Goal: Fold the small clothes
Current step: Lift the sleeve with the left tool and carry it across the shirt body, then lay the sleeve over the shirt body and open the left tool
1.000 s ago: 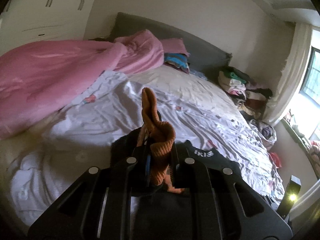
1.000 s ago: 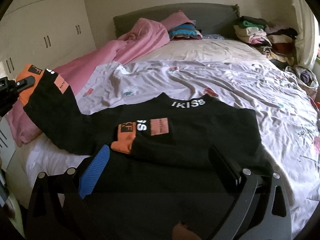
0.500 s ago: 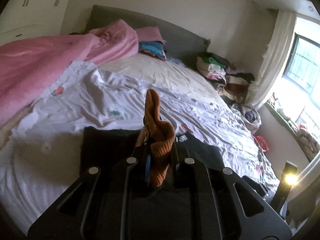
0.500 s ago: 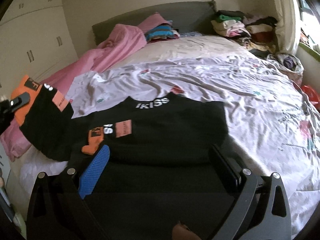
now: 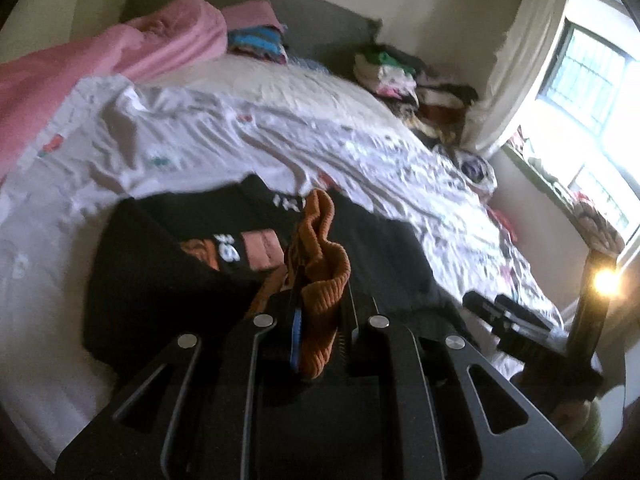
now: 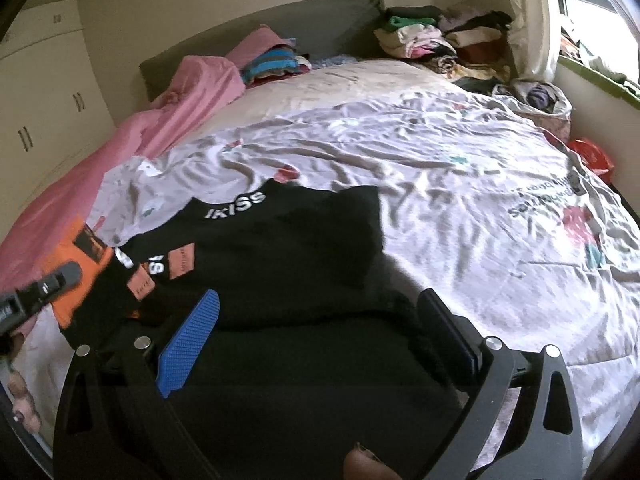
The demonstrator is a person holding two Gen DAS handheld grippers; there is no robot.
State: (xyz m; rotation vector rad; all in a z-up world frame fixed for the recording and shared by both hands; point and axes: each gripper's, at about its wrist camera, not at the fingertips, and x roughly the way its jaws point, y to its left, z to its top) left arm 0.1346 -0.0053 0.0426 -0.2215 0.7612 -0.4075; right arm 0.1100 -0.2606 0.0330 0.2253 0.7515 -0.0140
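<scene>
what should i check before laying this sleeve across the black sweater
1. Grip on the orange cuff: ok, the left hand-held gripper is shut on it.
2. Black sweater body flat on the bed sheet: ok, collar lettering faces up, only small wrinkles.
3. Other sleeve already folded in: ok, its orange patches lie on the chest.
4. Right hand-held gripper free: ok, jaws open over the hem, pinching nothing.
5. Landing spot clear: ok, nothing loose on the chest.
6. Held sleeve untwisted: cannot tell, the gripper hides most of it.
</scene>
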